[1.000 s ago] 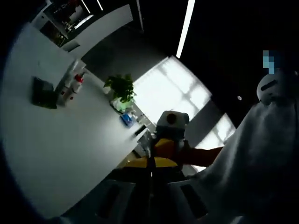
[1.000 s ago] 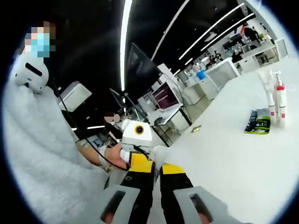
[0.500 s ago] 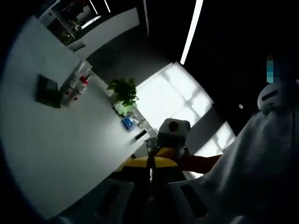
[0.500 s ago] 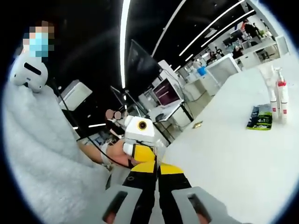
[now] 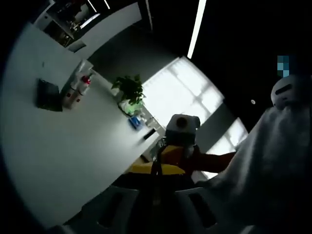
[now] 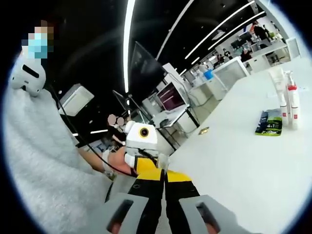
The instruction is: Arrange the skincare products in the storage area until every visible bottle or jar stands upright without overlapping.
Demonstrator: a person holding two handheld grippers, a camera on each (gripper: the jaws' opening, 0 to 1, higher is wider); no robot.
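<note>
Both grippers sit jaw-tip to jaw-tip, closed on nothing — the right gripper (image 6: 165, 185) low in its frame, the left gripper (image 5: 155, 183) likewise — so swing toward the bottles (image 6: 288, 105) standing far right, beside the flat green pouch (image 6: 269, 123), and open before reaching.

Distant bottles (image 6: 288, 105), labels too small to read

Bare white table (image 6: 234, 165) ahead, bottles (image 6: 288, 105) and dark pouch (image 6: 269, 123) far off
</note>
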